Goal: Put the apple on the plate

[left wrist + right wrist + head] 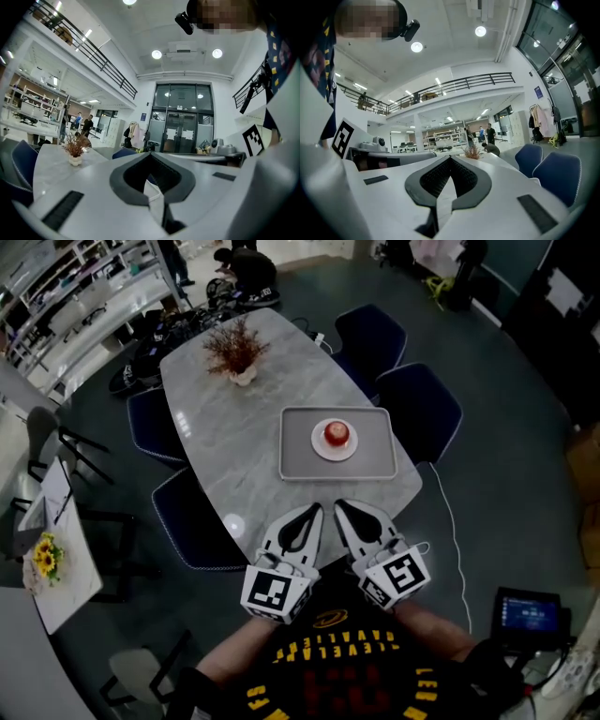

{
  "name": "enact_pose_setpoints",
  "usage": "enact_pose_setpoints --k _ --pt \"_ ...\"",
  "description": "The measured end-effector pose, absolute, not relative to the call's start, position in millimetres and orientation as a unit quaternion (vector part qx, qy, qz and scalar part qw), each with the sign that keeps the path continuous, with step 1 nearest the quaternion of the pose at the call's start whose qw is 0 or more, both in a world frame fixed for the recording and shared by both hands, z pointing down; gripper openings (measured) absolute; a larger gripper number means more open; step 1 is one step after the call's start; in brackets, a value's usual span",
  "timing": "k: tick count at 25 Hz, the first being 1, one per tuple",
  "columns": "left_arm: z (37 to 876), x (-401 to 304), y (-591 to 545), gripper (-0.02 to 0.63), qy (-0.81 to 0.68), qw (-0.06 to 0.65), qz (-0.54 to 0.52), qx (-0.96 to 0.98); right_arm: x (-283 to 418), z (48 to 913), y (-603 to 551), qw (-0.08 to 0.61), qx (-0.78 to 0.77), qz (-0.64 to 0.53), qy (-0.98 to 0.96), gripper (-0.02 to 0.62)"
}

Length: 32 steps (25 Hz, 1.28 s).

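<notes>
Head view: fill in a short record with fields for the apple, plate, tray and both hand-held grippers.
apple: red, on the plate
plate: white, on the tray
tray: grey, on the table
left hand-held gripper: shut, empty, at the table's near edge
right hand-held gripper: shut, empty, beside the left
task state: apple already on plate

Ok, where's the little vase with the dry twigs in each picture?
Head view: the vase stands at the table's far end, up and left of the middle.
Left gripper view: the vase is at the left, a bit below halfway down.
Right gripper view: the vase is small, just right of the middle.
Shared landmark: the pale table it stands on, with blue chairs beside it.
</notes>
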<state>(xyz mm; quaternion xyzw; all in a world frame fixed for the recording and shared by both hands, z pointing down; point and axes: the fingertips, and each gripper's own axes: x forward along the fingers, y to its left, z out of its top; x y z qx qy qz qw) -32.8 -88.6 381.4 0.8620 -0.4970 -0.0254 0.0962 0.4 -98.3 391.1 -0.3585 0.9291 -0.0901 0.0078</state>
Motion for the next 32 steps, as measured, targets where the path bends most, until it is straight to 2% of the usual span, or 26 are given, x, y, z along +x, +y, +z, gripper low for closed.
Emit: enact_pose_setpoints --k 32 --pt "380 -41 -97 0.002 -0.481 0.095 -0.031 0.871 -8 388 -105 -0.011 -0.381 -0.057 0.923 0.006"
